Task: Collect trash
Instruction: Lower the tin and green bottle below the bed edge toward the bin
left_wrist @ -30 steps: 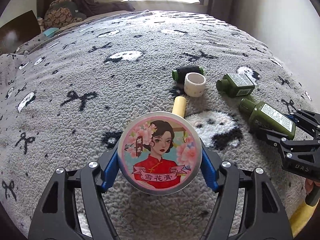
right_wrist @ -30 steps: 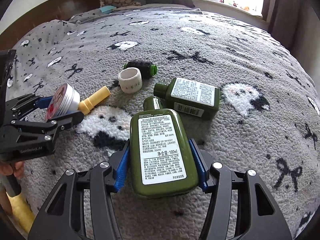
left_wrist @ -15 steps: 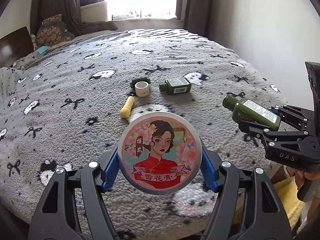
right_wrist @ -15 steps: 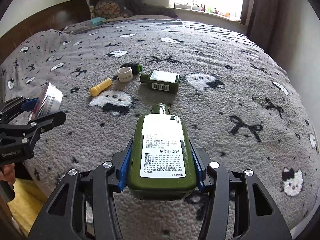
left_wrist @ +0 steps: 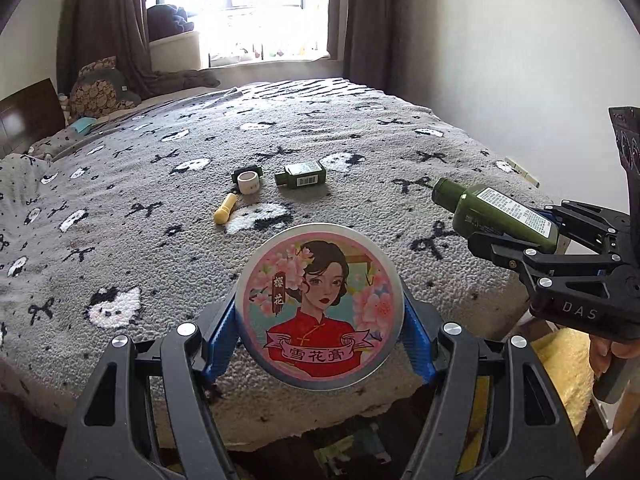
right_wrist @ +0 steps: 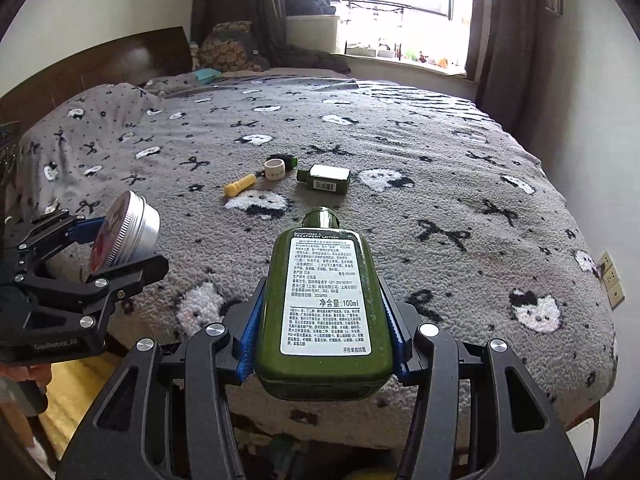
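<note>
Between the blue pads of the left gripper (left_wrist: 318,308): round metal tin (left_wrist: 318,306), printed lid facing the camera, pinched at both sides and held clear of the bed. Between the blue pads of the right gripper (right_wrist: 324,316): large green lotion bottle (right_wrist: 324,304), white label up, cap pointing away, likewise clamped at both flanks and off the blanket. Both grippers seen side by side at the near edge of the bed, well apart from each other. Farther out, on the grey blanket (left_wrist: 360,128) with bow and cat pattern: yellow tube (left_wrist: 225,208), white ring-shaped cap (left_wrist: 248,183), small dark green-capped container (left_wrist: 246,171) touching or just behind that cap, and smaller green bottle (left_wrist: 302,175) lying on its side, barcode visible. All four clustered near mid-bed. Beyond: dark headboard (right_wrist: 120,60), curtains (left_wrist: 108,20), bright window (left_wrist: 240,4).
</note>
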Available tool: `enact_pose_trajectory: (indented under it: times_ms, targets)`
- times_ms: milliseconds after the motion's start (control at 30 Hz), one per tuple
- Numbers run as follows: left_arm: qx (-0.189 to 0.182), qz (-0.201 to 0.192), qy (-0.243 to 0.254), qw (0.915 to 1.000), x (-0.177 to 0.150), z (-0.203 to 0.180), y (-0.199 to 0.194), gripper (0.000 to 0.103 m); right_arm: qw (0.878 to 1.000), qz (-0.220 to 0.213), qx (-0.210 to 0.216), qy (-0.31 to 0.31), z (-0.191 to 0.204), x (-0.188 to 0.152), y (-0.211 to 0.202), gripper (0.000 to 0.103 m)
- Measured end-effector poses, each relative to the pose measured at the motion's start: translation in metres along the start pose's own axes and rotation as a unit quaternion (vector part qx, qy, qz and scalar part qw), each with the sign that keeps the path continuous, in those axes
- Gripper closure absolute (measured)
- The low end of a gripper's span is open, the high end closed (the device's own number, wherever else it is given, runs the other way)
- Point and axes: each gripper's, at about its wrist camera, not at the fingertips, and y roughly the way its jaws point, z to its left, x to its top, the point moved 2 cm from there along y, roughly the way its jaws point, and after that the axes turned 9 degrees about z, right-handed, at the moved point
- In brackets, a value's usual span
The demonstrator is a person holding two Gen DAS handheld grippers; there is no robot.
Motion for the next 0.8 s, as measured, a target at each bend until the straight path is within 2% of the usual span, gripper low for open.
enact_pose_trajectory:
  times_ms: [333, 533, 800]
  targets:
    - [-0.004, 0.015, 0.006, 0.9999, -0.056, -0.018, -0.017, 0.037, 1.0, 0.004, 0.015, 0.0, 0.004, -0.037, -0.023, 0.052]
    - [-0.015, 0.049, 0.004, 0.9987, -0.094, -0.024, -0.008, 0.037, 0.998, 0.047, 0.03, 0.007, 0.011, -0.07, -0.018, 0.051]
    - [-0.023, 0.114, 0.002, 0.9932, -0.136, -0.024, 0.024, 0.037, 0.993, 0.107, 0.047, 0.019, 0.02, -0.108, 0.004, 0.051]
